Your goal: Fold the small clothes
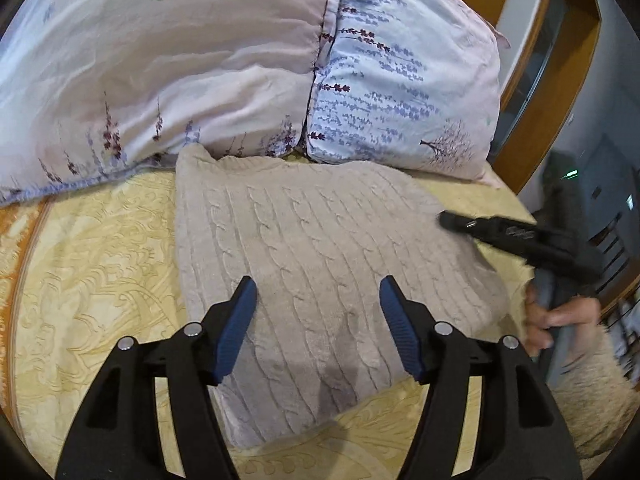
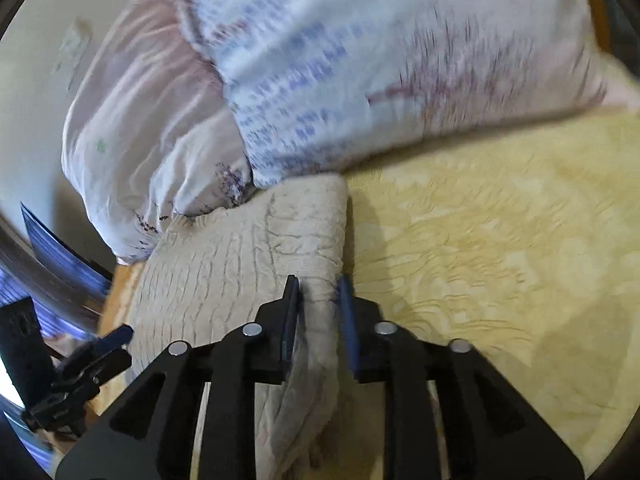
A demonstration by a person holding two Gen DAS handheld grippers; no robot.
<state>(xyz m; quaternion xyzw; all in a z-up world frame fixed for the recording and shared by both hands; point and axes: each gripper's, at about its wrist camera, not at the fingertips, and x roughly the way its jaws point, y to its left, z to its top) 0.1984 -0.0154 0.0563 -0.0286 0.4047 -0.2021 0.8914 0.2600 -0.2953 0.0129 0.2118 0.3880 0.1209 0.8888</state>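
Observation:
A beige cable-knit sweater (image 1: 320, 264) lies folded on the yellow bedspread (image 1: 92, 280), its far edge against the pillows. My left gripper (image 1: 316, 292) is open and hovers just above the sweater's near part, holding nothing. My right gripper (image 2: 318, 292) is shut on the sweater's right edge (image 2: 316, 300), a fold of knit pinched between its blue pads. In the left wrist view the right gripper (image 1: 520, 236) shows as a black shape at the sweater's right side, with the hand holding it. The left gripper (image 2: 92, 356) shows at the lower left of the right wrist view.
Two floral pillows (image 1: 160, 80) (image 1: 404, 92) lie along the head of the bed behind the sweater. A wooden bed frame (image 1: 560, 80) curves at the right. The yellow bedspread (image 2: 500, 240) stretches to the right of the sweater.

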